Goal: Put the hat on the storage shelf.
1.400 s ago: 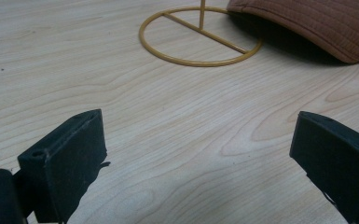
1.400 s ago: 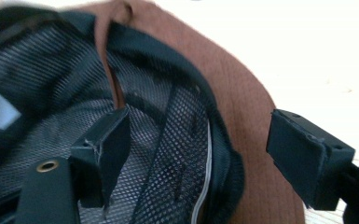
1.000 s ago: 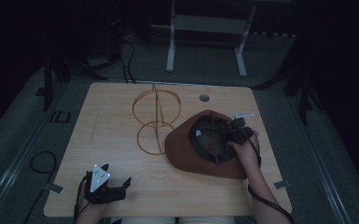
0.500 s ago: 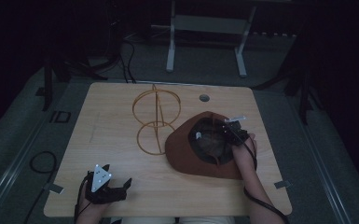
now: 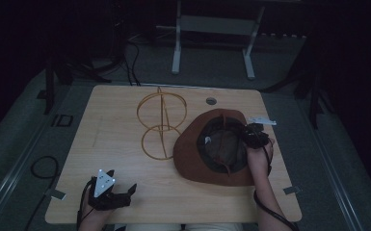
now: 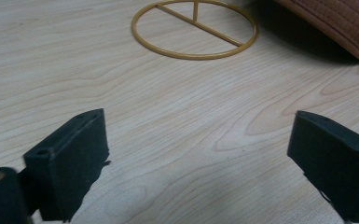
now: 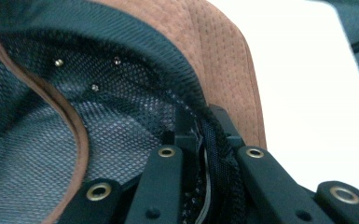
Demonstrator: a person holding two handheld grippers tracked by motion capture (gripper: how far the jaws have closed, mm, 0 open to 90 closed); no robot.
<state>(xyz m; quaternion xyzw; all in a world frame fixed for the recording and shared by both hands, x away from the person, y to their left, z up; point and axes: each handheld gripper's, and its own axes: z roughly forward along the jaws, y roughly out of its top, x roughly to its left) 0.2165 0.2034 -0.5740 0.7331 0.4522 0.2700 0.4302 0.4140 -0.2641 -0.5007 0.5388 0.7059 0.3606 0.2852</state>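
Note:
A brown wide-brimmed hat (image 5: 217, 149) lies crown-down on the wooden table (image 5: 115, 110), its dark mesh lining (image 7: 98, 116) facing up. My right gripper (image 5: 248, 137) is at the hat's right side. Its jaws have just been closing and are now shut on the lining edge of the crown (image 7: 200, 126), with the brown brim (image 7: 214, 56) beyond. A gold wire hat stand (image 5: 161, 122) rises just left of the hat. My left gripper (image 5: 131, 194) rests at the table's front left, open and with nothing in it (image 6: 200, 158), aimed at the stand's base ring (image 6: 196, 28) and the hat brim (image 6: 335, 23).
A round cable hole (image 5: 211, 101) sits near the table's far edge. White frame legs (image 5: 212, 29) stand on the floor behind the table. Cables (image 5: 43, 166) lie on the floor at the left. Bare tabletop stretches between the left gripper and the stand.
The right gripper has shifted slightly at the hat's right side and lifted a little, and the brim there has moved with it. The left gripper has stayed where it was.

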